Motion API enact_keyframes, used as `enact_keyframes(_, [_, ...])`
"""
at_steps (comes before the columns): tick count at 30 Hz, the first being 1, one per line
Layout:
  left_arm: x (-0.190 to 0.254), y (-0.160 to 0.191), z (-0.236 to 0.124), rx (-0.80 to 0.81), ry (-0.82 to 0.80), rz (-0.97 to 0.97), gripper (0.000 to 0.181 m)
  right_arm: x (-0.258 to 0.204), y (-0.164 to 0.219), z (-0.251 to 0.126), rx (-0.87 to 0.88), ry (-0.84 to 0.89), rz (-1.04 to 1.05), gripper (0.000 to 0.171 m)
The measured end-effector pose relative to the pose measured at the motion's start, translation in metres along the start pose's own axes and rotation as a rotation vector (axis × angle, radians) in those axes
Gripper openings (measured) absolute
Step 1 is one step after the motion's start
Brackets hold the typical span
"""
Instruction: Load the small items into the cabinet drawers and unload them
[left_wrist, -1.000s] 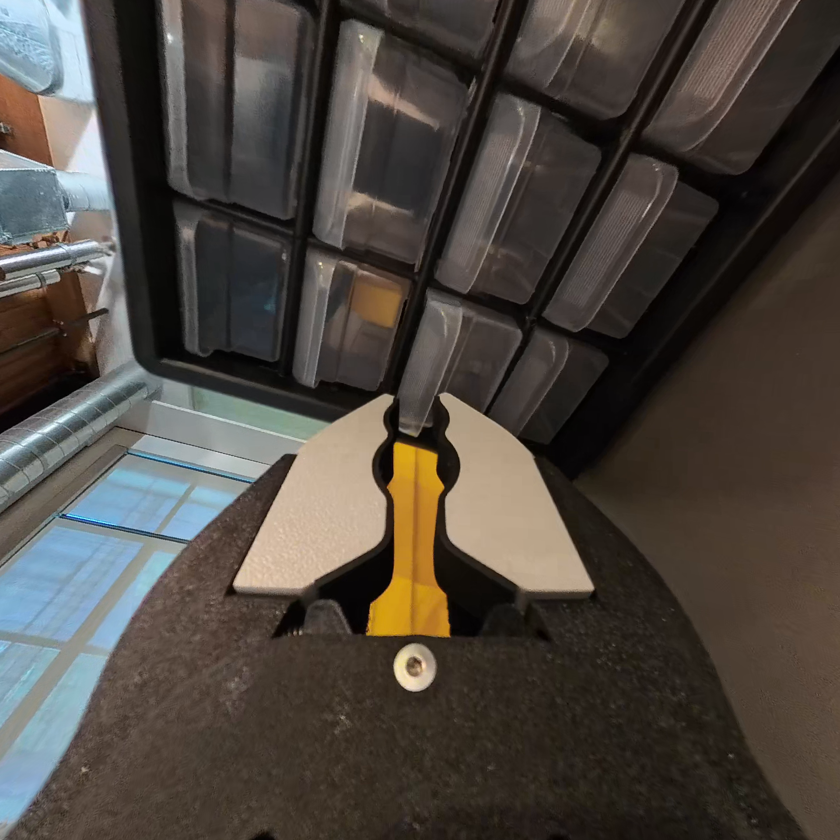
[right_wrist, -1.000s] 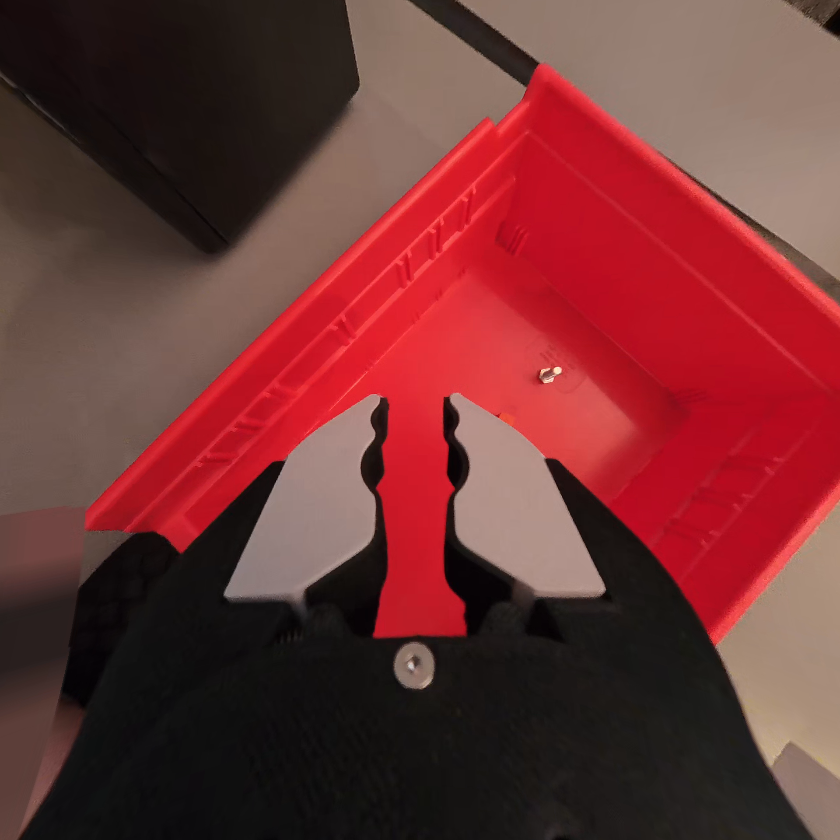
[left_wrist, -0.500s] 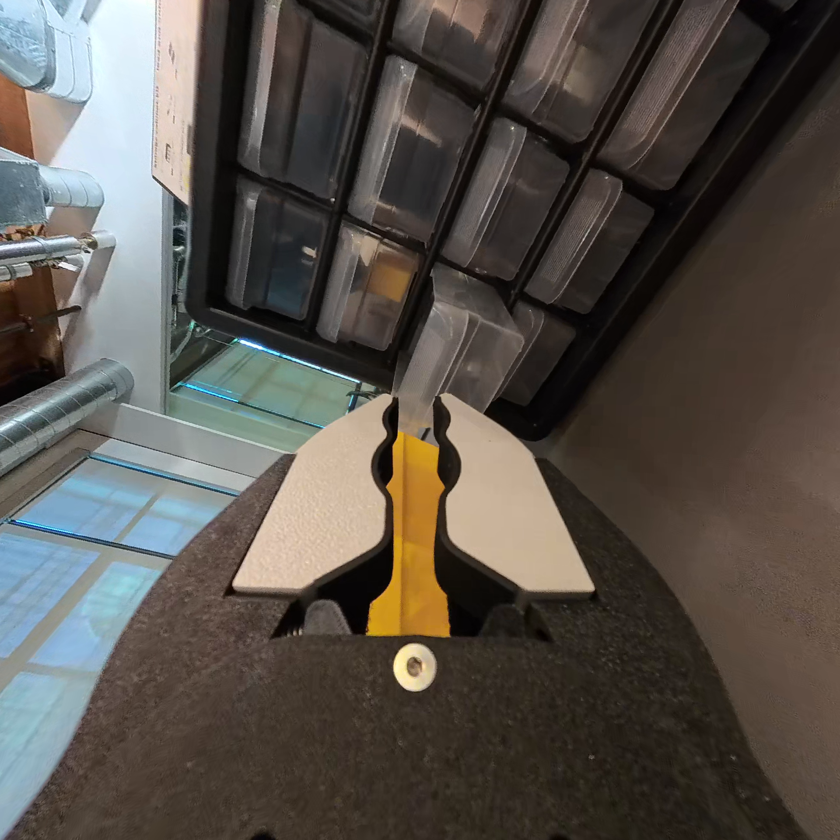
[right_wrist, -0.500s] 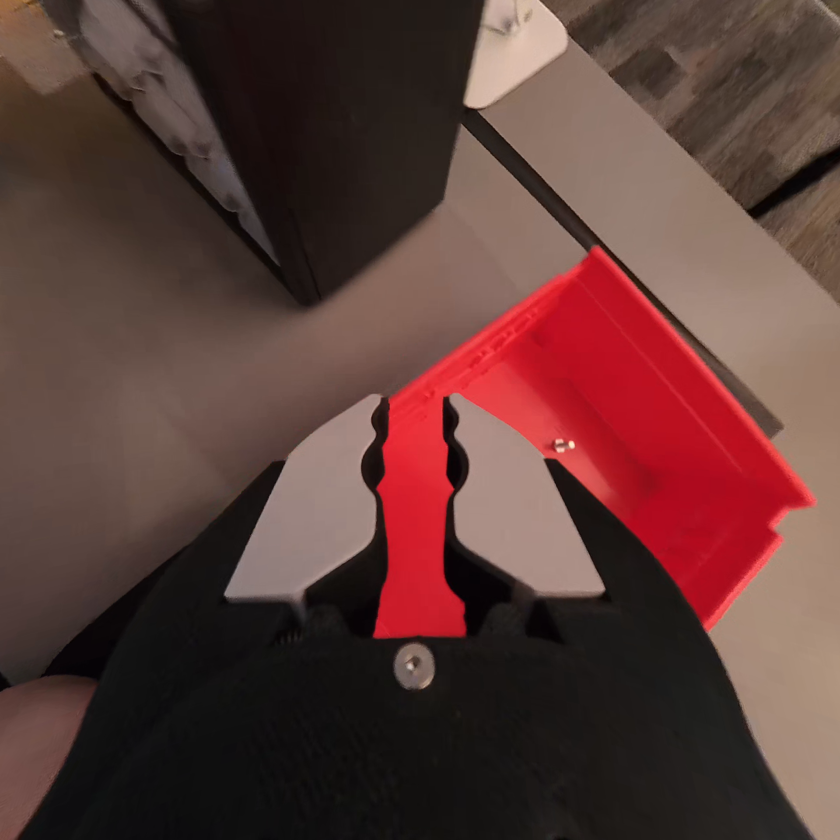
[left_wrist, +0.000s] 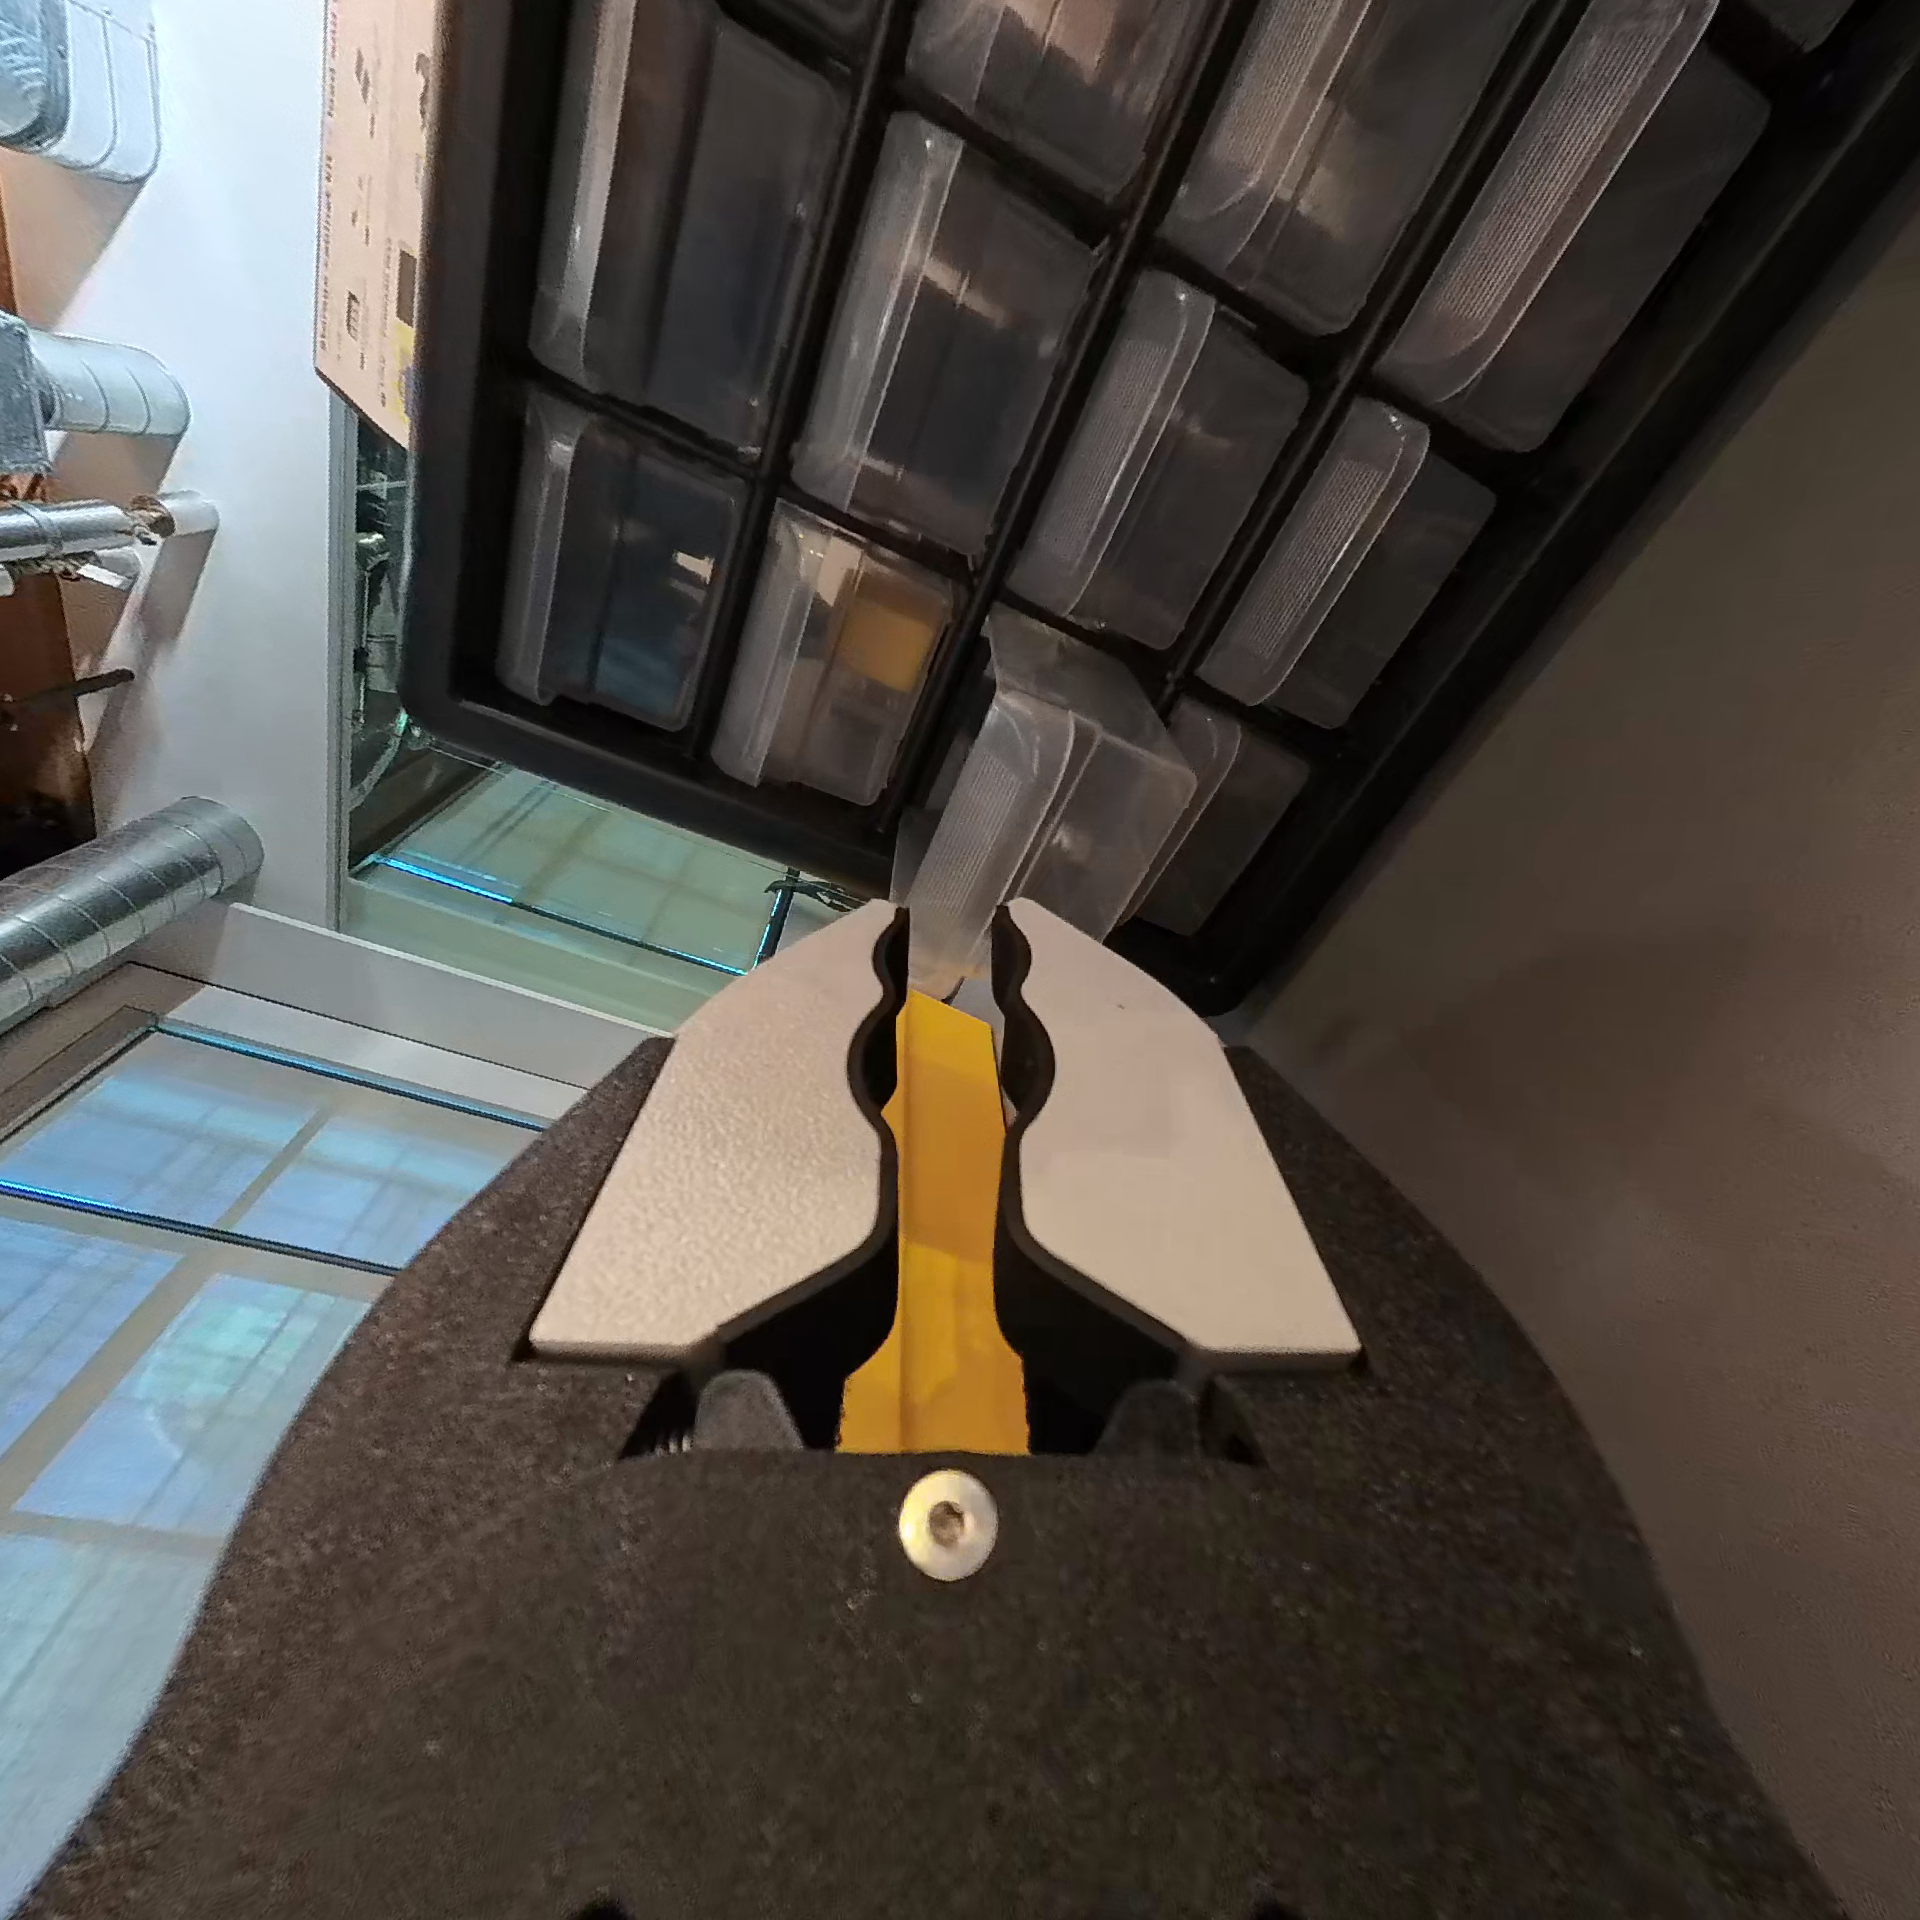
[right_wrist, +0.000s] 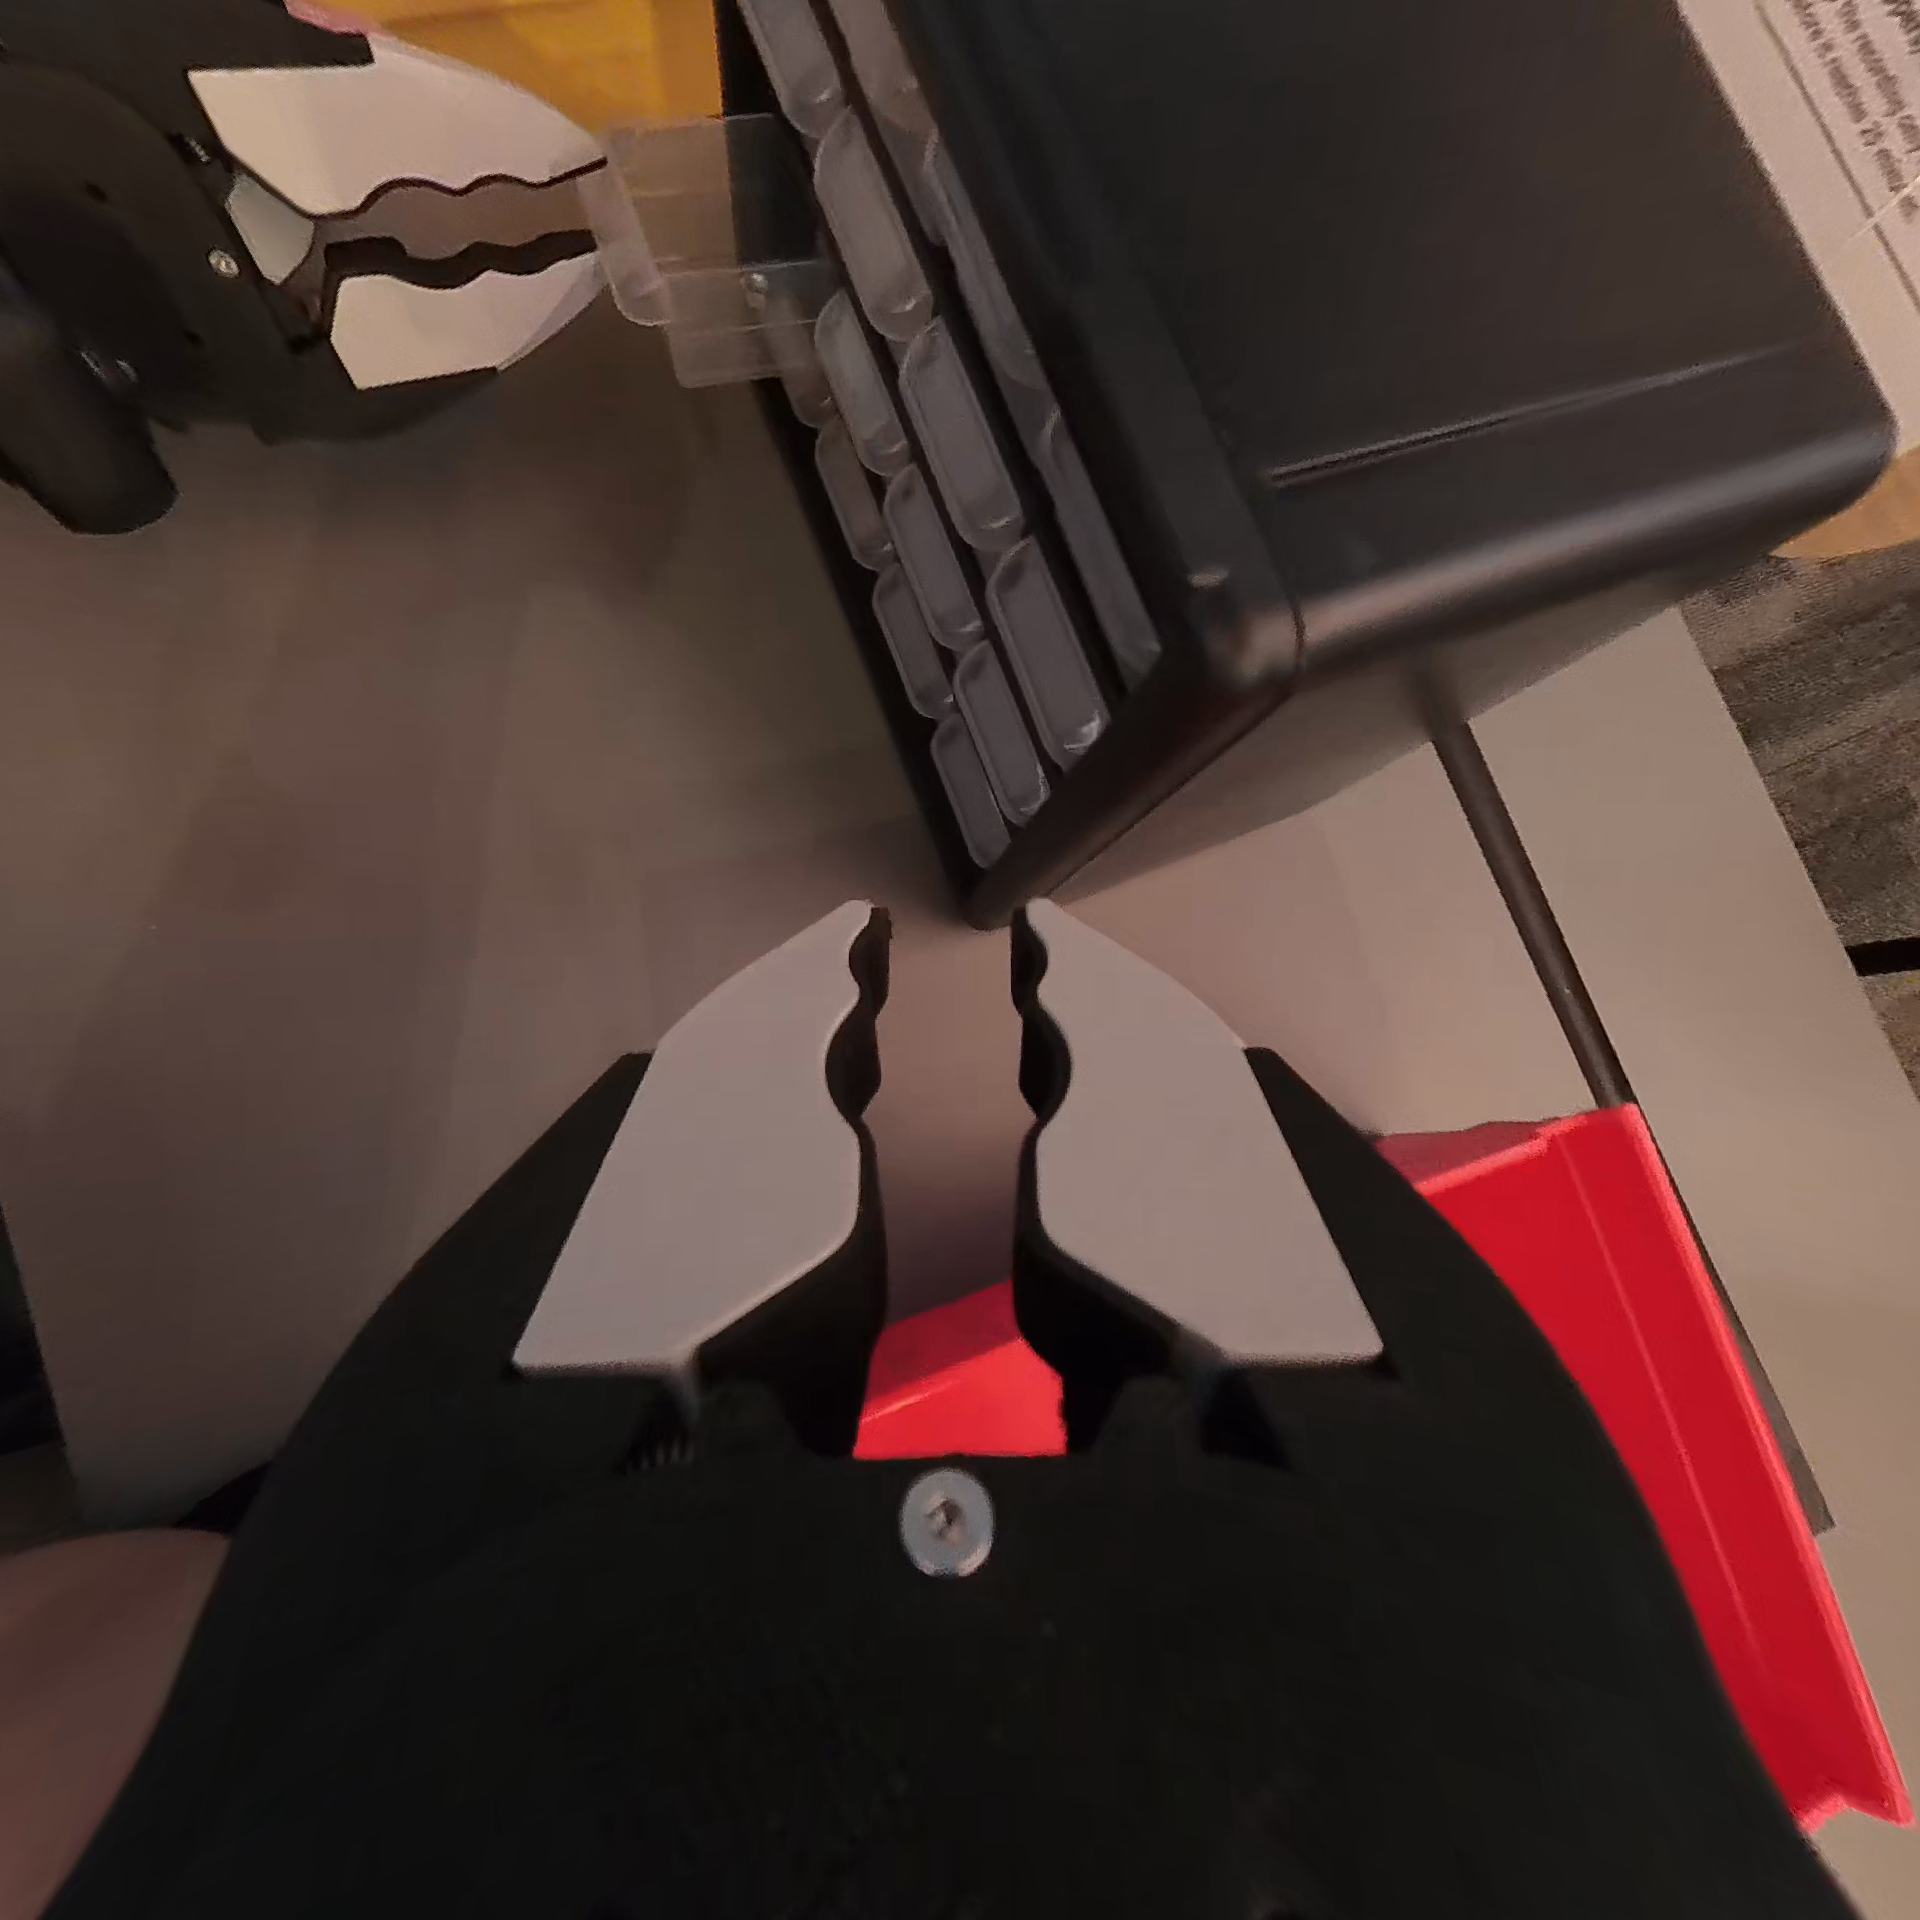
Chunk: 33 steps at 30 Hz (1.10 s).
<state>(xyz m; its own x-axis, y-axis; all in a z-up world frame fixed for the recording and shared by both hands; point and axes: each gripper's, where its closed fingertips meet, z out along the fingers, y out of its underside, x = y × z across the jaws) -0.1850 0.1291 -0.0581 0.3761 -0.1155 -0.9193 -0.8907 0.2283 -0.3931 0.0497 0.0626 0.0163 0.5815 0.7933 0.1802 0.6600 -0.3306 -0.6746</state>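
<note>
Left gripper (left_wrist: 948, 914) is clamped on the clear drawer's (left_wrist: 1081, 790) front tab, and over the last second I have drawn that drawer out of the black cabinet (right_wrist: 1455, 312); it now stands well proud of its neighbours, still seated in its slot. Meanwhile I have swung my right gripper (right_wrist: 948, 920) away from the red bin (right_wrist: 1662, 1403), which sits beside the cabinet on the table (right_wrist: 416, 779). Its jaws stand a narrow gap apart, and I see nothing between them. I judge the drawer is open enough to load, but the right gripper seems to carry no small item. Whether the drawer holds anything, I cannot tell.
</note>
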Motion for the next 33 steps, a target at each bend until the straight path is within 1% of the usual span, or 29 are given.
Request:
enact_keyframes(7, [0.001,0.000,0.003,0.001,0.006,-0.004,0.015,-0.011,-0.012,0.023,-0.027,-0.033,-0.043,0.023])
enact_keyframes(11, [0.000,-0.001,0.007,-0.012,0.029,-0.014,0.015,-0.019,-0.026,0.033,-0.008,-0.063,-0.080,0.023])
enact_keyframes(16, [0.002,-0.005,0.011,-0.024,0.042,-0.021,0.015,-0.021,-0.038,0.047,-0.012,-0.058,-0.104,0.023])
enact_keyframes(19, [0.003,-0.005,0.011,-0.035,0.032,0.006,0.015,-0.030,-0.040,0.056,-0.035,-0.067,-0.136,0.024])
enact_keyframes(27, [0.003,-0.005,0.010,-0.046,0.035,-0.005,0.015,-0.054,-0.049,0.073,-0.051,-0.110,-0.212,0.023])
enact_keyframes(33, [0.002,-0.005,0.009,-0.039,0.045,-0.027,0.015,-0.058,-0.046,0.087,-0.085,-0.119,-0.256,0.024])
